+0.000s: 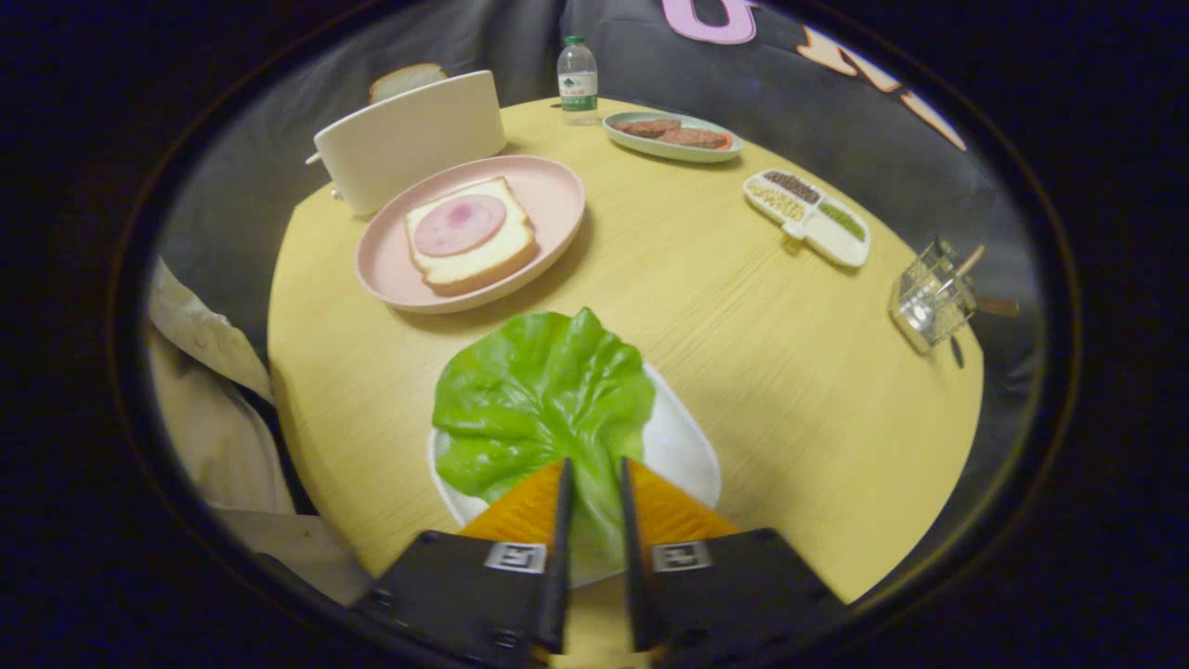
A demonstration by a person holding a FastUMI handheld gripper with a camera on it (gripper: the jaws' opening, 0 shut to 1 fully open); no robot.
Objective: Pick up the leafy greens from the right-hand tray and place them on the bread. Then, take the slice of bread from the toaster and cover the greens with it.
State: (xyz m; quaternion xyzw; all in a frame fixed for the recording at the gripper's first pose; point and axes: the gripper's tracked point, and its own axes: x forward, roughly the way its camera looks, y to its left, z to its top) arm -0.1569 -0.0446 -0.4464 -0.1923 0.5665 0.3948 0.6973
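A big green lettuce leaf (543, 400) lies over a white tray (683, 441) just ahead of my gripper (594, 465). The leaf's stem end runs between the two fingers, which are closed in on it from both sides. Beyond the leaf a pink plate (557, 186) holds a slice of bread (469, 232) topped with a round of ham. Behind that plate stands a white toaster (409, 139) with another bread slice (407, 79) sticking out of its top.
On the round wooden table (790, 372) are a water bottle (577, 79), a pale green dish of meat patties (673, 135), a divided white tray of grains (808, 216) and a wire holder (934, 297). A person's light sleeve (200, 372) is at the table's left.
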